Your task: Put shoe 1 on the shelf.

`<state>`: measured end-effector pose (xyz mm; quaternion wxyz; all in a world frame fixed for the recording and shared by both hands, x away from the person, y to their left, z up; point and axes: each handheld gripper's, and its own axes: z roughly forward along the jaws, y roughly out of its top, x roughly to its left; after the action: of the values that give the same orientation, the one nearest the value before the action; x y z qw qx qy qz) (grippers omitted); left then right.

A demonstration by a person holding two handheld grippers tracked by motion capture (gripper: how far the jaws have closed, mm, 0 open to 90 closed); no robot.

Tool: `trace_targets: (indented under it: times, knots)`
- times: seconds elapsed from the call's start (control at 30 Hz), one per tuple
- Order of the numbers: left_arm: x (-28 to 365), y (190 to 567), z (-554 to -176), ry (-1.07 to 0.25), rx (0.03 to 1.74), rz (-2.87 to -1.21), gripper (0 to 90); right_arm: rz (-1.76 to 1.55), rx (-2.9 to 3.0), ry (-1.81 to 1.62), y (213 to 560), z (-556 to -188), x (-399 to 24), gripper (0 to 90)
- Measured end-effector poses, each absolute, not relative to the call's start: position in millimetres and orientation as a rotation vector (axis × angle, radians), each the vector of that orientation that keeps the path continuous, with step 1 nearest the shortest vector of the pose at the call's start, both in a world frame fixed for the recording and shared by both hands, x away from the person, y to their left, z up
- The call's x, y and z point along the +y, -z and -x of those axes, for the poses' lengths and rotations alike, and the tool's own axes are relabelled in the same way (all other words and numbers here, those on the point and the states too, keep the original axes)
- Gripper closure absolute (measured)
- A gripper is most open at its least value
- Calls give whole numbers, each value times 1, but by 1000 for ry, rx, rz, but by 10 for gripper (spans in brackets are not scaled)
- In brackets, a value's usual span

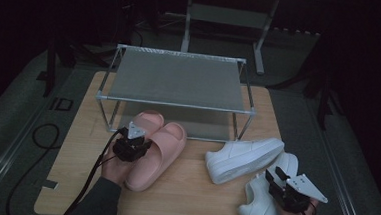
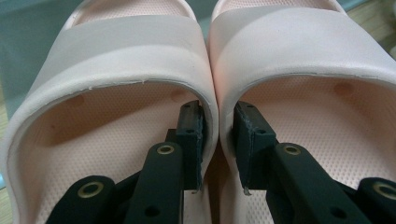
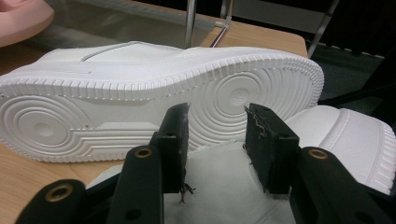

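Observation:
Two pink slides [image 1: 162, 151] lie side by side on the wooden board [image 1: 198, 193], in front of the rack. My left gripper [image 1: 139, 139] has one jaw inside each slide. In the left gripper view the left gripper [image 2: 218, 116] pinches the adjoining inner walls of the left slide [image 2: 116, 51] and the right slide [image 2: 299, 42] together. A white sneaker [image 1: 243, 158] lies tipped on its side, its ribbed sole [image 3: 154, 98] facing me. My right gripper [image 1: 273, 175] hovers open over the second white sneaker [image 1: 262, 207], whose toe [image 3: 345, 140] points right. Nothing is pinched between the right gripper [image 3: 217, 112] jaws.
A metal-framed shoe rack [image 1: 175, 79] with a grey mesh shelf stands at the back of the board, with a lower shelf beneath it. Its legs [image 3: 189, 23] rise behind the sneakers. Black cables trail off the left side. The surroundings are dark floor.

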<state>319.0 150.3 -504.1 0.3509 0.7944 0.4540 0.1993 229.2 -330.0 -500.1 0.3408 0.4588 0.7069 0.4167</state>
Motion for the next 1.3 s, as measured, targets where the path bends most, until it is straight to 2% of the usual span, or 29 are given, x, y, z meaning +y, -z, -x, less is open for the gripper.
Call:
trace_targets:
  times: [1.3]
  knots:
    - [142,513,-372,-570,1208,-2034,725,-1193,1839,-1084,500,-229,-330,587]
